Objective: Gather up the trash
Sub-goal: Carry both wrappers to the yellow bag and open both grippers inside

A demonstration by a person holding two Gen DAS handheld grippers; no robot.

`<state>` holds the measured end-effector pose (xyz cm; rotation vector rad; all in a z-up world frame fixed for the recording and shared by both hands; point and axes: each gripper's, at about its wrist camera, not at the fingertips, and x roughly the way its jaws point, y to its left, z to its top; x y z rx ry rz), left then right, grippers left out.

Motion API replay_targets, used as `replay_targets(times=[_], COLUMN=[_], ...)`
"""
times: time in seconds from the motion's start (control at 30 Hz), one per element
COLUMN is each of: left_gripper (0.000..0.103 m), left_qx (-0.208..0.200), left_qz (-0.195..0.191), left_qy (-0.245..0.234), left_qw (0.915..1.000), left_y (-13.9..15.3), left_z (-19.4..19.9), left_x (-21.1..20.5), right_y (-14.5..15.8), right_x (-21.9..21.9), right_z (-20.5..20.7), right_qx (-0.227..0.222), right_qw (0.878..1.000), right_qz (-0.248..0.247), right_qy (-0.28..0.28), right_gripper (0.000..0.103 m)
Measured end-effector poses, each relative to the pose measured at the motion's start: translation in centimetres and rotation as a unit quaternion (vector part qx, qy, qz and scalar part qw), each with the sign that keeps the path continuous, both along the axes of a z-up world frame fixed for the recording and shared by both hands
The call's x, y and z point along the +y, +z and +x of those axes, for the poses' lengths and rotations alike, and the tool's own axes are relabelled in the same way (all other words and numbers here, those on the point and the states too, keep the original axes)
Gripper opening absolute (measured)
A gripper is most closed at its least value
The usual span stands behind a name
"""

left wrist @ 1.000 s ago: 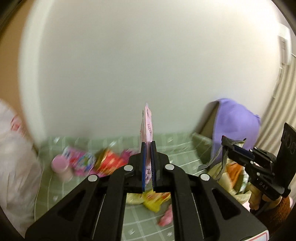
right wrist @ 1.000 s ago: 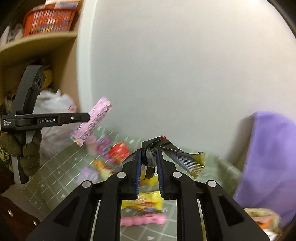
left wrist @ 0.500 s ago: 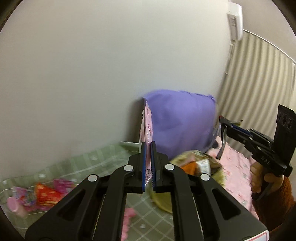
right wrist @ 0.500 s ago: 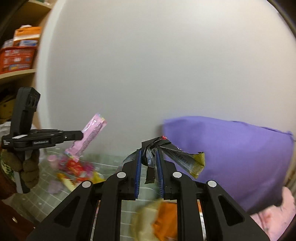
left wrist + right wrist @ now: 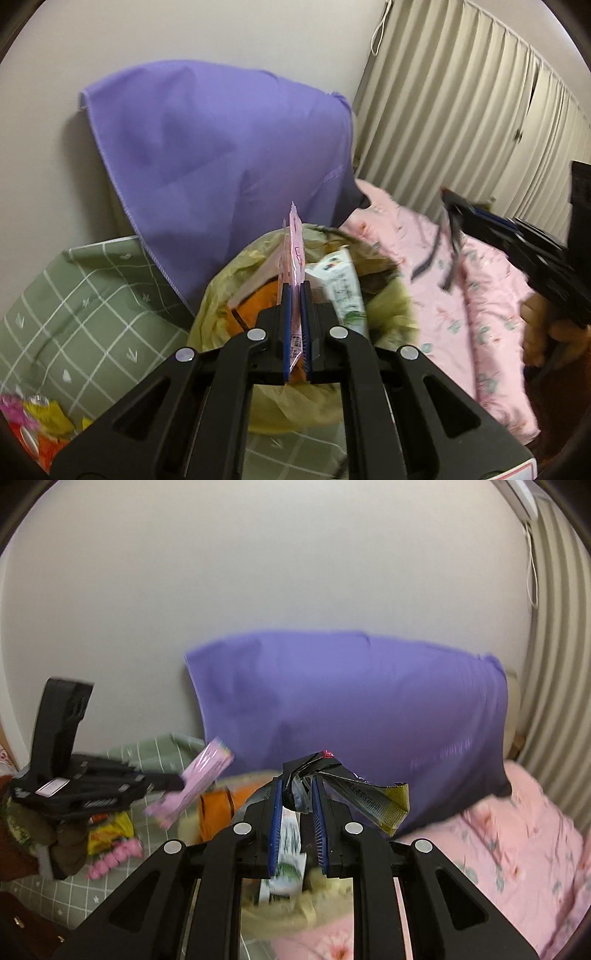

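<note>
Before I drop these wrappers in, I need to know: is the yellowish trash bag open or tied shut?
Open. The yellowish trash bag's mouth gapes, showing an orange packet and a white carton inside.

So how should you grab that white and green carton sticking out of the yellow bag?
Probably by its free upper end. The white and green carton stands tilted in the yellow bag, its lower part hidden among other trash, so only the top is clear. Come from above, jaws across its flat faces. Both grippers are full now, though.

Both tools now over yellow trash bag (image 5: 229, 295).
</note>
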<state>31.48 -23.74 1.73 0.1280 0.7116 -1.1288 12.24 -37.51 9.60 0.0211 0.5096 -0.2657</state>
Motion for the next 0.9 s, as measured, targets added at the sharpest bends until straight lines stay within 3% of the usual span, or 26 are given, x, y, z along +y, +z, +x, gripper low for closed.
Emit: replay_targets(times=[0.3,0.53,0.77,0.87,0.9], left_gripper=[0.004,0.004,0.005,0.025,0.035], left_qx=[0.023,0.033,0.085,0.094,0.098], left_qz=[0.055,0.084,0.056,0.039,0.033], left_qy=[0.004,-0.038,-0.046,-0.039,-0.038], left_qw=[0.9982,0.9952,0.9938,0.9940,0.9939], left_y=[-5.9,-8.4,-8.0,-7.1,-6.7], left_z=[3.2,3.7,5.0,5.7,5.9], left_x=[-5.2,-8.1,-5.8,-4.6,-4.4], right_y=[-5.8,-10.5,-12.3,-12.6,-12.7], right_x=[-1.5,-2.3,-1.4,-0.9,-0.8], right_z=[4.1,7.9,8.7,8.8,8.8], right_qx=[0.059,0.105,0.132,0.139,0.141], right_qw=[0.997,0.993,0.990,0.989,0.988], right_qz=[0.040,0.046,0.031,0.032,0.032], right_qy=[0.010,0.023,0.037,0.046,0.046], right_gripper=[0.016,0.016,0.017,0.017,0.017])
